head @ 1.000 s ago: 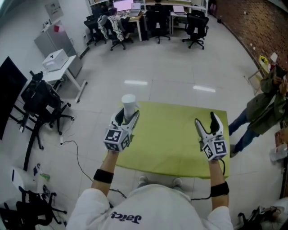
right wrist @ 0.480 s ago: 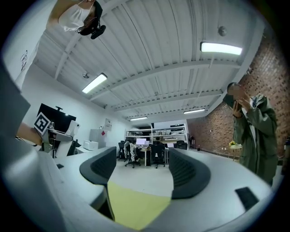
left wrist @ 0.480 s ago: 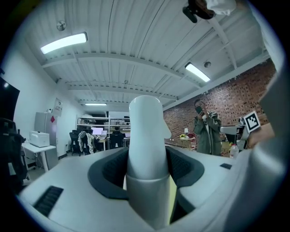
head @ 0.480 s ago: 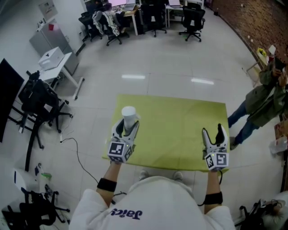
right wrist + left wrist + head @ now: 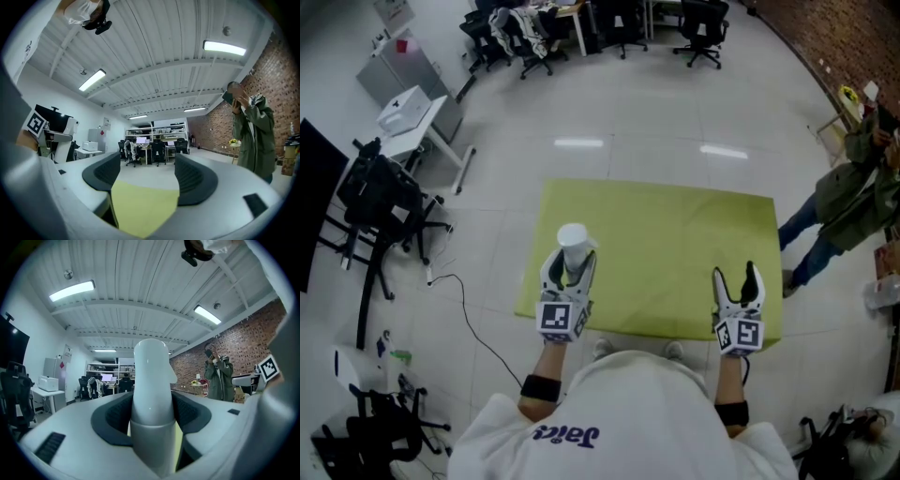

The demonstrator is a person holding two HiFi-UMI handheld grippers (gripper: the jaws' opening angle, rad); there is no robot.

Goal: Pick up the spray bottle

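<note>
left gripper view: spray bottle (image 5: 151,390) clamped upright

A rectangular table (image 5: 675,253) with a plain yellow-green top (its long side toward the person) stood on a pale, glossy tiled floor (image 5: 656,122). The white spray bottle (image 5: 573,246) rose over the table's near-left part. Its base was hidden, so it may or may not have rested on the top. A dark cable (image 5: 465,319) trailed across the floor left of the table.

Glossy plastic spray bottle (image 5: 151,380), matt green tabletop (image 5: 675,248)
</note>
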